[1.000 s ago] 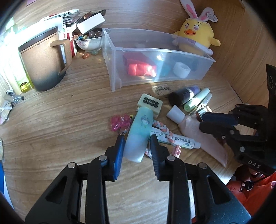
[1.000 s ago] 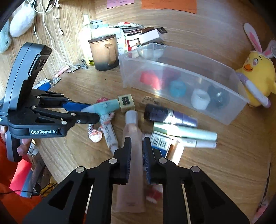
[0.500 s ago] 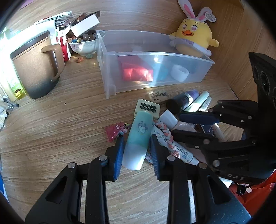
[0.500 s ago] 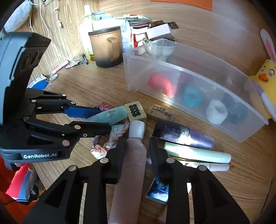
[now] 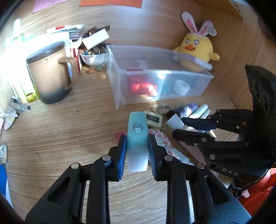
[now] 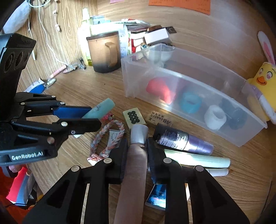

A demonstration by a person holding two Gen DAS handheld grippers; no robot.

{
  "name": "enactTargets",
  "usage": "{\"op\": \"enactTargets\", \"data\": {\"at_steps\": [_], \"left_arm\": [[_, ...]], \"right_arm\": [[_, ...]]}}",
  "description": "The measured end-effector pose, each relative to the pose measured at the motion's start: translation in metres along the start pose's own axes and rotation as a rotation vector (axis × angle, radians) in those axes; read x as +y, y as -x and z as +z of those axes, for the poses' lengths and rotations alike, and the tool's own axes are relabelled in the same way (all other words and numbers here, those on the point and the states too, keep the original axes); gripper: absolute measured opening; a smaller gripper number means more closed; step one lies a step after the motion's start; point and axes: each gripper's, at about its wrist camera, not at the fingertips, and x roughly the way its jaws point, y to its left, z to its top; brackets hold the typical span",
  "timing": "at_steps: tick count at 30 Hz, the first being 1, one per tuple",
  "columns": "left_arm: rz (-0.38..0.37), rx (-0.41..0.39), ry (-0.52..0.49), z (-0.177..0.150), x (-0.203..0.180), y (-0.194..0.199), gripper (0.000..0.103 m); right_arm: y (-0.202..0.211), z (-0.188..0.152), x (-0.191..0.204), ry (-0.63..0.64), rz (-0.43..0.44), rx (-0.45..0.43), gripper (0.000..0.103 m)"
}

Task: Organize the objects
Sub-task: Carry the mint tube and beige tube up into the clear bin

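Fingers (image 5: 122, 151) astride lengthwise teal tube (image 5: 137, 136)

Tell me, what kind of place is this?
Probably someone's desk at home: a wooden tabletop crowded with a brown lidded mug, a yellow plush chick with bunny ears and a clear plastic storage bin.

Under me runs a wood-grain desk (image 5: 51, 134), pale brown, its lines sweeping left to right. At the far edge a wooden wall (image 5: 146, 22) of the same grain rises, with a pink paper (image 5: 46, 3) and an orange paper (image 6: 181, 4) stuck on it. Hard daylight floods in from the far left, bleaching that corner white.
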Motion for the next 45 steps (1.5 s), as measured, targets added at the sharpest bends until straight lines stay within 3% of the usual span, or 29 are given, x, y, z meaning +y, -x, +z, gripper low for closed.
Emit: {"op": "enactTargets", "data": {"at_steps": [16, 35, 45], "left_arm": [[-0.027, -0.151, 0.022, 0.037, -0.016, 0.024, 0.025], [-0.007, -0.211, 0.015, 0.094, -0.025, 0.018, 0.025], [0.01, -0.187, 0.012, 0.126, -0.024, -0.004, 0.025]], "right_arm": [[0.063, 0.016, -0.034, -0.113, -0.03, -0.185, 0.02], [0.121, 0.078, -0.074, -0.106, -0.137, -0.393, 0.02], [0.109, 0.11, -0.096, -0.113, -0.23, -0.401, 0.02]]}}
